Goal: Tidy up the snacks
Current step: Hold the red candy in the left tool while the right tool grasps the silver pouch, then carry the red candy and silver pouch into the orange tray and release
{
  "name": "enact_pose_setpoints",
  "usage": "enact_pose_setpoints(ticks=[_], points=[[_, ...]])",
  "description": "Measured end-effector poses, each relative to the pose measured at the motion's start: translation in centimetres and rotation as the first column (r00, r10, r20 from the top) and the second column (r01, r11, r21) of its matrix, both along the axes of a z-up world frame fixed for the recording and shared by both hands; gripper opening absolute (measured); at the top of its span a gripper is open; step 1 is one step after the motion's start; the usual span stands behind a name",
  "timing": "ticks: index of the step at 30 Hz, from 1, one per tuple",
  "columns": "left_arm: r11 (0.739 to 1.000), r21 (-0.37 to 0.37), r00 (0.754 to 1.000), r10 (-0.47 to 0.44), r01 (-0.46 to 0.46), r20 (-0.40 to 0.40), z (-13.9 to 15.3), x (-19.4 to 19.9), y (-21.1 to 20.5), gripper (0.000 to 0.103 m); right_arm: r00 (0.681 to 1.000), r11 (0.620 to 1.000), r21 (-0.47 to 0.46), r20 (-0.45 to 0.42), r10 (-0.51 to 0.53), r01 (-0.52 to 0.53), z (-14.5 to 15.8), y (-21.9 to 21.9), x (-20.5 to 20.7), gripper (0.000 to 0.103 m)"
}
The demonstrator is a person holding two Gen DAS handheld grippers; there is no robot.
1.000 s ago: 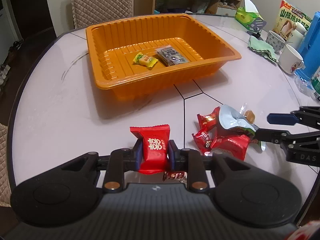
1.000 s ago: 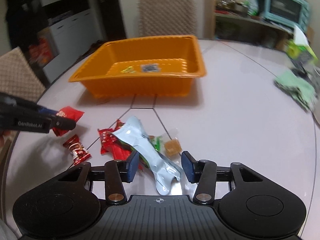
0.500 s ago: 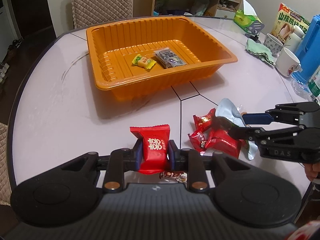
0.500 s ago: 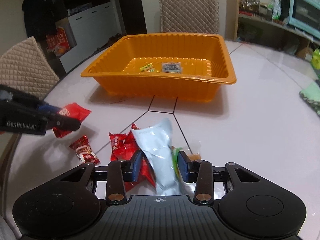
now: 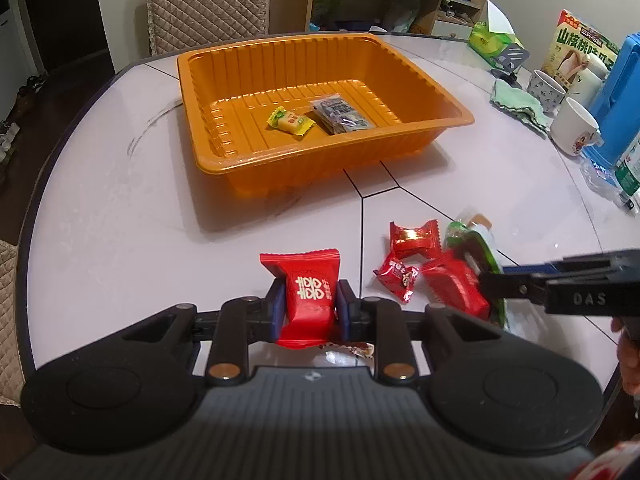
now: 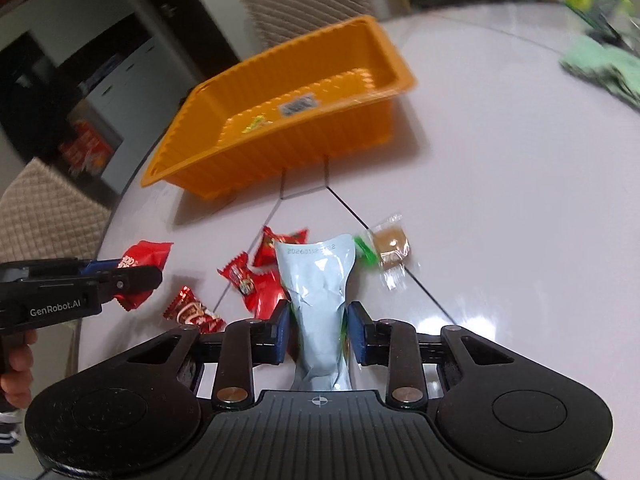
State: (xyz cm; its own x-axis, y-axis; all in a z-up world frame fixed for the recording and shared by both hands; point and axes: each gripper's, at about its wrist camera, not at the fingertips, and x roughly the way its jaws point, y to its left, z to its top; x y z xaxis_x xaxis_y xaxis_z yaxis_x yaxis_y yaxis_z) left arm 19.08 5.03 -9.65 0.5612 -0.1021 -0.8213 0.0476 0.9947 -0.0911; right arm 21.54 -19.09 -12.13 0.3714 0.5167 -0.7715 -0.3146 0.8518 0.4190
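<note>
While the left gripper (image 5: 311,307) is clamped on a red foil snack packet with white characters (image 5: 306,294), the right gripper (image 6: 319,332) pinches a long pale grey-blue plastic pouch (image 6: 319,288) that stands up between its blue pads (image 6: 281,330). Ahead of both tools sits the ribbed orange plastic tray (image 5: 236,162), holding a yellow wrapped candy (image 5: 290,120) and a grey sachet (image 5: 340,114). Small red wrapped candies (image 6: 244,278) lie left of the pouch, and a clear-wrapped brown cube (image 6: 390,246) lies beyond its right side on the white table (image 5: 112,208).

Right gripper (image 6: 319,330) jaws clamp a pale pouch (image 6: 318,300); red candies (image 6: 244,280) left, orange tray (image 6: 280,128) far.
</note>
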Motion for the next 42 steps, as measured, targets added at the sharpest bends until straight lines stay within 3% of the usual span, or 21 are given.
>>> enact_pose_setpoints(ticks=[6, 8, 15, 20, 24, 34, 42], points=[[1.0, -0.004, 1.0, -0.009, 0.009, -0.002, 0.0, -0.4, -0.2, 0.023, 1.0, 0.995, -0.099, 0.0, -0.006, 0.006, 0.2, -0.8, -2.5, 0.032], [1.0, -0.005, 1.0, -0.011, 0.011, -0.002, 0.1, -0.5, -0.3, 0.023, 1.0, 0.991, -0.134, 0.015, -0.011, 0.013, 0.2, -0.5, -3.1, 0.038], [1.0, -0.002, 1.0, -0.018, 0.018, 0.003, 0.2, -1.0, -0.5, 0.023, 0.998, 0.989, -0.137, 0.032, -0.047, 0.051, 0.1, -0.3, -4.0, 0.041], [1.0, -0.004, 1.0, -0.015, 0.015, 0.009, 0.5, -1.3, -0.4, 0.023, 0.998, 0.985, -0.163, 0.034, -0.049, 0.054, -0.3, 0.9, -3.4, 0.04], [1.0, -0.004, 1.0, -0.009, 0.009, 0.015, 0.7, -1.5, -0.3, 0.023, 0.998, 0.981, -0.19, 0.041, -0.043, 0.05, -0.3, 1.2, -3.5, 0.031], [1.0, -0.01, 1.0, 0.008, -0.008, 0.029, 1.2, -1.8, 0.1, 0.023, 0.999, 0.984, -0.176, 0.031, -0.037, 0.041, 0.1, 0.8, -3.3, 0.029], [1.0, -0.019, 0.997, 0.019, -0.018, 0.076, 2.9, -2.0, 0.6, 0.023, 0.997, 0.991, -0.123, 0.064, -0.048, 0.056, 2.7, -0.7, -2.8, 0.029]])
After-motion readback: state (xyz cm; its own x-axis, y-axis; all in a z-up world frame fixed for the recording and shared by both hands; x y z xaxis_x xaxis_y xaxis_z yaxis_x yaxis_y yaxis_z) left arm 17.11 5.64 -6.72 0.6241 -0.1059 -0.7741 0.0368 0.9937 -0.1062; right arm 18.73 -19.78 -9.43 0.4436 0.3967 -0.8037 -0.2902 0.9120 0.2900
